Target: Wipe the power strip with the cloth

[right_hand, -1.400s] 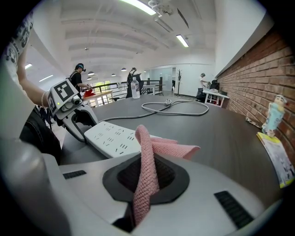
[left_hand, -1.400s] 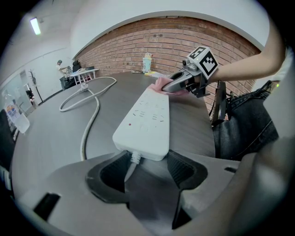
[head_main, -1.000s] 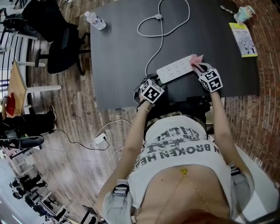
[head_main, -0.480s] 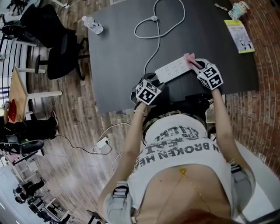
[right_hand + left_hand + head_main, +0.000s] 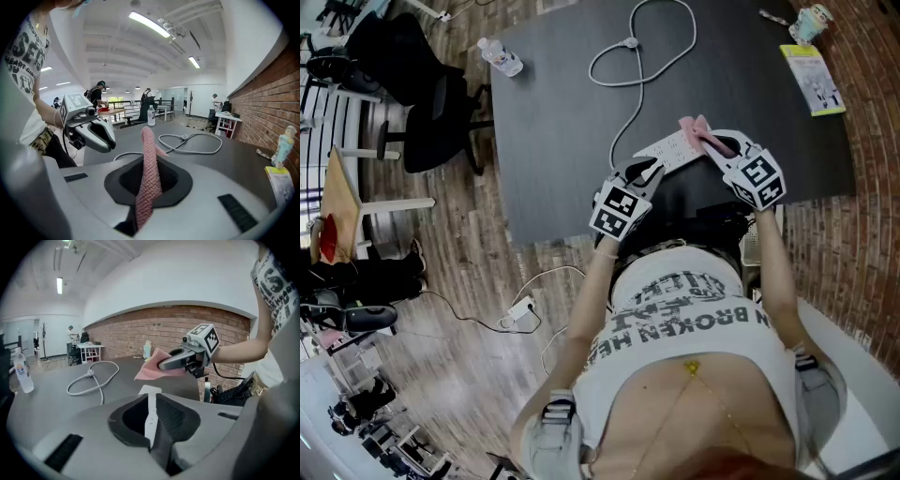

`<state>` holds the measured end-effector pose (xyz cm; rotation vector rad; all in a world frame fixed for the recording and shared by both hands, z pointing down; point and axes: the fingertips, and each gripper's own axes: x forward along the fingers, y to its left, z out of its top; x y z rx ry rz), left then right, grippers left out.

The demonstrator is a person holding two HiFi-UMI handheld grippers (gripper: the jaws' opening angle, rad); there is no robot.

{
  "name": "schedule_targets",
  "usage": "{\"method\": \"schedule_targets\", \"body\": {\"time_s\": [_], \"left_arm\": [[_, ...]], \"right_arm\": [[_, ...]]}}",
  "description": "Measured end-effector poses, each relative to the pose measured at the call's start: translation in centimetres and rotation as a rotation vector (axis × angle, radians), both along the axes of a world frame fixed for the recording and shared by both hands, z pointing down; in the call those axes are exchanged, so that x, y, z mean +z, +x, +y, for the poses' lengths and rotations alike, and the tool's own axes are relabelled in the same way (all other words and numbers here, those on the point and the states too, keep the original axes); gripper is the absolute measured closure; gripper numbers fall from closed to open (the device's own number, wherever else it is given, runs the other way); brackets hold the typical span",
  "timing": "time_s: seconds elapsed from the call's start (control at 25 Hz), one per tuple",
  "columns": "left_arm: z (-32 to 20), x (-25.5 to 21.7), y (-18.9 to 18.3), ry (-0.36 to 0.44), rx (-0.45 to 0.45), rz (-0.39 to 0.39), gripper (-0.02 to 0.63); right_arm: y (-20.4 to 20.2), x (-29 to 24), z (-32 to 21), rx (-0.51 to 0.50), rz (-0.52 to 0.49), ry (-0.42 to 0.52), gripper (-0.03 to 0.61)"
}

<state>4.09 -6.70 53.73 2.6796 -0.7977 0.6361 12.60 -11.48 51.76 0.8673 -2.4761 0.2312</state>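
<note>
The white power strip [image 5: 668, 150] lies near the front edge of the dark table [image 5: 553, 141], its white cable [image 5: 628, 56] looping away. My left gripper [image 5: 645, 172] is at the strip's near left end. Its jaws are closing, with the strip [image 5: 150, 408] edge-on between them and pressed by the pads. My right gripper [image 5: 712, 142] is shut on the pink cloth [image 5: 692, 125], which rests at the strip's right end. In the right gripper view the cloth [image 5: 147, 173] stands up out of the jaws. The left gripper view shows the right gripper [image 5: 176, 361] with the cloth [image 5: 152, 369].
A water bottle [image 5: 502, 56] stands at the table's far left corner. A yellow booklet [image 5: 814, 80] and a small figure [image 5: 811, 21] sit at the far right. A black office chair [image 5: 431, 103] stands left of the table, and a brick wall is to the right.
The left gripper has moved up to the strip's near end and closed around it. The right gripper has slid the cloth leftward along the strip.
</note>
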Motion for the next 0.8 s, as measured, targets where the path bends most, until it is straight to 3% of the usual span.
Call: {"method": "schedule_targets", "body": {"time_s": [0.04,0.12,0.32,0.64,0.8], "left_arm": [[0.1,-0.8,0.2,0.017,-0.008,0.028,0.581],[0.1,-2.3,0.4,0.044,-0.028,0.078,0.601],[0.2,-5.3,-0.1,0.075,-0.08,0.168,0.606],[0.1,-11.3,-1.2,0.182,-0.132,0.247,0.606],[0.2,-14.4,-1.3,0.23,-0.142,0.284,0.606]], "right_arm": [[-0.2,-0.7,0.2,-0.002,-0.012,0.015,0.561],[-0.8,-2.0,0.8,-0.007,-0.031,0.047,0.561],[-3.2,-4.8,2.1,-0.01,-0.082,0.112,0.561],[-5.8,-11.3,3.2,0.04,-0.338,0.184,0.561],[-6.5,-13.8,3.4,0.048,-0.388,0.227,0.561]]}}
